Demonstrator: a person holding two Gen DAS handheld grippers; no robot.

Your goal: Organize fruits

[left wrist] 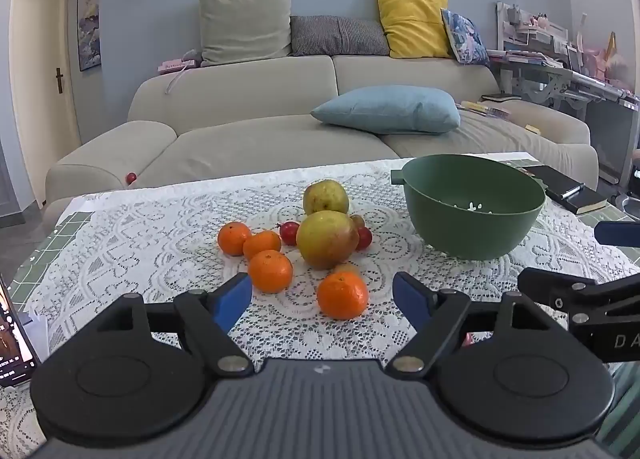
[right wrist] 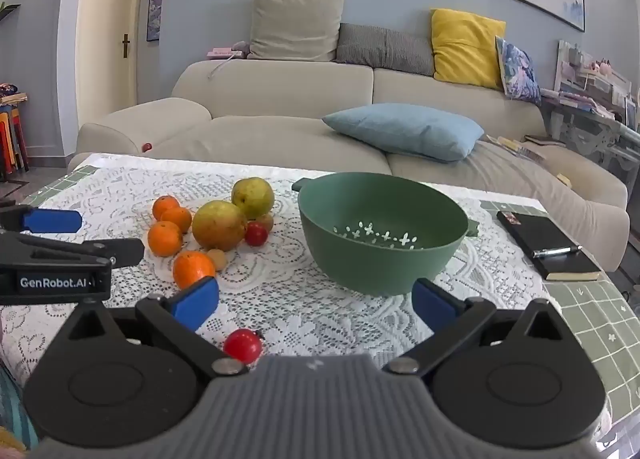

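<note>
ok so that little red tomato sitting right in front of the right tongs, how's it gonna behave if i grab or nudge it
The red tomato looks round and glossy, so it will probably roll across the lace cloth if nudged. Its smooth skin may slip between the flat blue pads. It is small and likely soft, so a gentle squeeze seems wise.

Both views are bright and evenly lit, with soft daylight and only faint shadows on the tabletop point(left wrist: 120, 243) ahead of the fingers point(left wrist: 234, 299). Focus is sharp throughout. Fisheye bending curves the walls and darkens the corners.
</note>
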